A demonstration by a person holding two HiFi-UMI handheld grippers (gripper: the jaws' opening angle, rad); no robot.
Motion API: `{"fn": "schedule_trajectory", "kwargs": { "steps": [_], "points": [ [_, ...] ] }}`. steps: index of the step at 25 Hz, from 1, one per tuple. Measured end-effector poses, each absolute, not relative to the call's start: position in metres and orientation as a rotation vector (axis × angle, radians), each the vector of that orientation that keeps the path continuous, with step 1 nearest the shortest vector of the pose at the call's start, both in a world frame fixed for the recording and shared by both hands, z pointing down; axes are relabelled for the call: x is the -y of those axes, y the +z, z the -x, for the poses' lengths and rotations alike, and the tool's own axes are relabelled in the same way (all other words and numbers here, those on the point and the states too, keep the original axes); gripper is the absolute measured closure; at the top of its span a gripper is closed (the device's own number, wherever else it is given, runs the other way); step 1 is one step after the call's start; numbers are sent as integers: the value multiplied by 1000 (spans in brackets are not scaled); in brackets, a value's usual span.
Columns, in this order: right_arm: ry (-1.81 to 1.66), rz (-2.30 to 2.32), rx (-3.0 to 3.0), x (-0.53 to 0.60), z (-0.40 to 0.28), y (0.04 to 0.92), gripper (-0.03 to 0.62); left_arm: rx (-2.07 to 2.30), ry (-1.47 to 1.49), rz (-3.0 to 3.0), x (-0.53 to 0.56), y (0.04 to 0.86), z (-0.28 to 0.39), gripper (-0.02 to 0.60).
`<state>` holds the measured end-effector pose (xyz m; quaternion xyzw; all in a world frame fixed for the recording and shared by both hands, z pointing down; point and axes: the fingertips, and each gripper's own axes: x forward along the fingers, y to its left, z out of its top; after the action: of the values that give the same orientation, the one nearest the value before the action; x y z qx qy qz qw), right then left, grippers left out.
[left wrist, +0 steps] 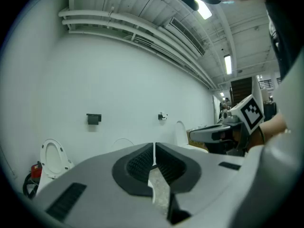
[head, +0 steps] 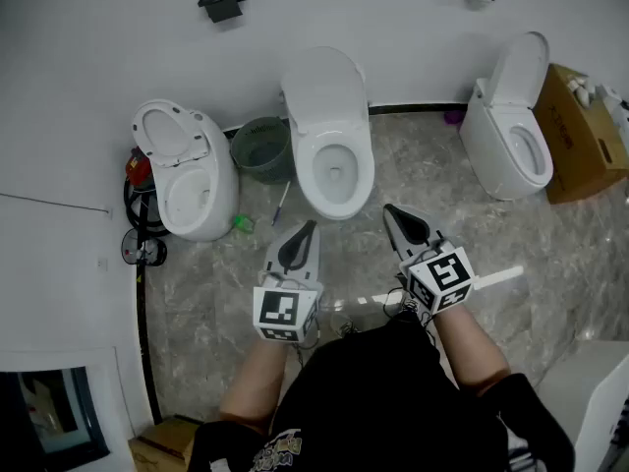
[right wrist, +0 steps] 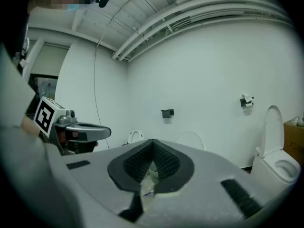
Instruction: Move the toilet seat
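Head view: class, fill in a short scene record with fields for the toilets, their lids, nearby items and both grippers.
toilets: three along the wall: left toilet, middle toilet, right toilet
lids: raised on all three
between left and middle: green waste bin
far right: cardboard box beside the right toilet
left gripper: shut, empty, pointing at the middle toilet
right gripper: shut, empty, just short of the middle toilet's front
contact with toilet: none yet

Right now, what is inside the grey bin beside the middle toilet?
Inside the bin only its dark wall and bottom show; no item is discernible. Its near inner side is hidden by the rim.
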<state>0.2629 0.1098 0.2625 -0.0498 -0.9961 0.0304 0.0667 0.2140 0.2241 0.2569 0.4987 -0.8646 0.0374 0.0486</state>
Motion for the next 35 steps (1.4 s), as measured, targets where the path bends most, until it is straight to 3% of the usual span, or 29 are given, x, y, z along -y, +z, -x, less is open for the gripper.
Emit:
{"fn": "schedule_trajectory", "kwargs": {
  "steps": [17, 21, 24, 28, 35],
  "points": [
    [109, 172, 3021, -120, -256, 258, 585, 2651, 90, -1515, -236, 253, -206, 566],
    [114, 187, 3025, -124, -252, 255, 533, 2651, 90, -1533, -238, 250, -204, 560],
    [110, 189, 3024, -127, -250, 256, 475, 2654, 95, -1535, -241, 251, -202, 451],
    [113, 176, 3026, -130, -243, 256, 396, 2682, 124, -1539, -249, 252, -194, 369],
    [124, 163, 3027, -135, -231, 255, 302, 2700, 150, -1519, -261, 255, -186, 321]
  ]
}}
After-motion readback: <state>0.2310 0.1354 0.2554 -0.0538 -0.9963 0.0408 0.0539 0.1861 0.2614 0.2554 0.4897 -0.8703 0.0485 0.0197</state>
